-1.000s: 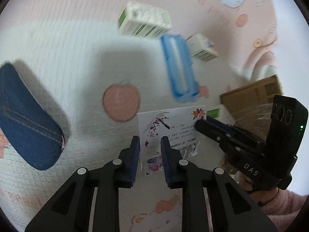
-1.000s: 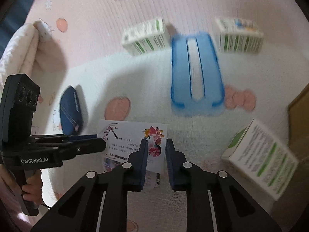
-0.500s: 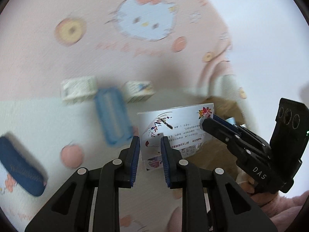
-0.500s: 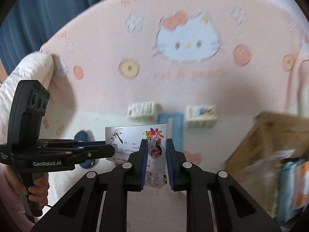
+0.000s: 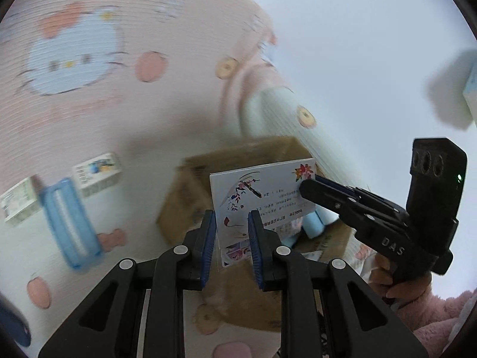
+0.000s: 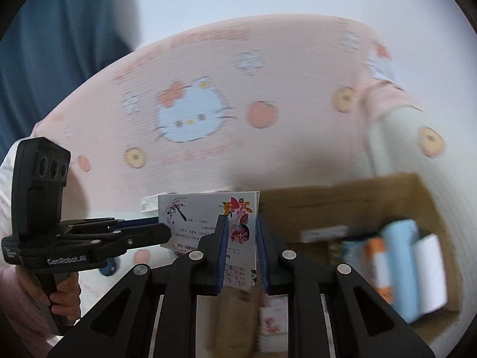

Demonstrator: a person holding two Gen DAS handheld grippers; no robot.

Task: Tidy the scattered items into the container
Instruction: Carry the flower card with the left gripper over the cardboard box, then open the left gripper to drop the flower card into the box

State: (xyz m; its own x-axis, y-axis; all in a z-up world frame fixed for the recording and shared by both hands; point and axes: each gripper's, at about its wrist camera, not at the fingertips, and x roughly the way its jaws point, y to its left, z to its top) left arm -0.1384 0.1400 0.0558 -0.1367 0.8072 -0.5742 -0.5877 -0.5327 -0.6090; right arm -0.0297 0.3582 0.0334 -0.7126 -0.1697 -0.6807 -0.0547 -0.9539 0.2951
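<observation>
Pink cartoon bedspread blurs behind; my left tool and right tool both clamp the flowered card, which could twist loose before reaching the cardboard box just ahead.

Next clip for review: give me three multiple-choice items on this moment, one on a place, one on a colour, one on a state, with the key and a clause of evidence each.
1. Where is the white flower-printed card pack?
A. lying on the blanket
B. held up between both grippers
C. inside the box

2. What colour is the long plastic case on the cartoon-cat blanket?
A. blue
B. red
C. green

3. What state is the brown cardboard box in?
A. empty
B. taped shut
C. open, items inside

Key: B, the left gripper and right gripper each pinch the pack above the box; A, the case is light blue; C, rolls and packets show inside the open top.
</observation>
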